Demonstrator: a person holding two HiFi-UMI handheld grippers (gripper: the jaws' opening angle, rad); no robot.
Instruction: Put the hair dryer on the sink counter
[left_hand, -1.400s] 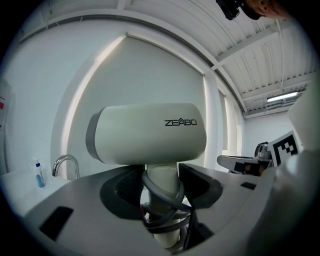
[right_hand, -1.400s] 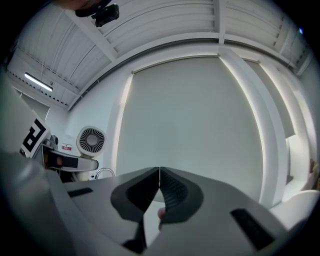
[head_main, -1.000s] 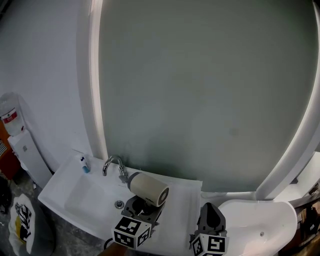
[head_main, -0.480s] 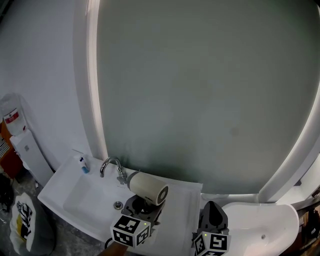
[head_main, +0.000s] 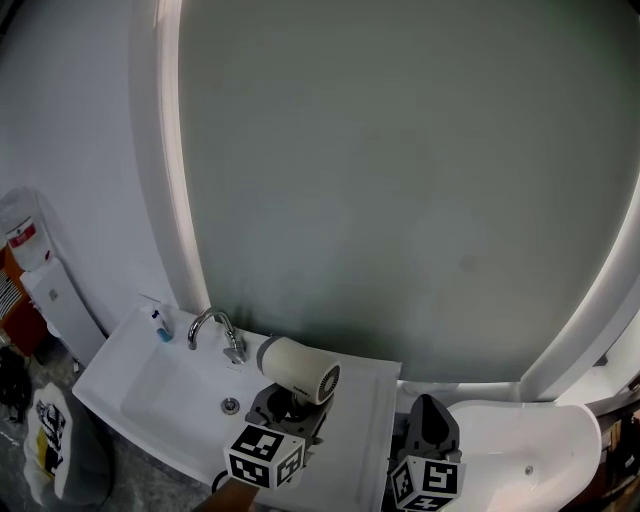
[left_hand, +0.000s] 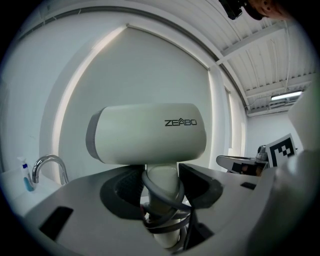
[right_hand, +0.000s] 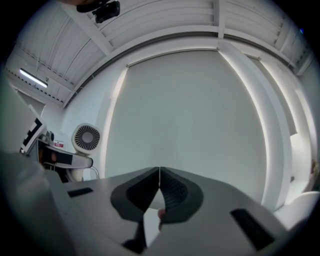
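Cream-white, the hair dryer (left_hand: 147, 134) stands upright in your left gripper (left_hand: 161, 186), whose jaws are clamped on its handle, with a dark cord (left_hand: 167, 204) wound round that handle. In the head view you hold it over the white tabletop (head_main: 372, 420), just right of the tap (head_main: 212, 326) and the basin (head_main: 160, 385). Your right gripper (right_hand: 159, 186) is beside it, jaws pressed together with nothing between them.

Large arched mirror (head_main: 400, 180), chrome faucet (head_main: 207, 314), small blue-capped bottle (head_main: 162, 327) near it
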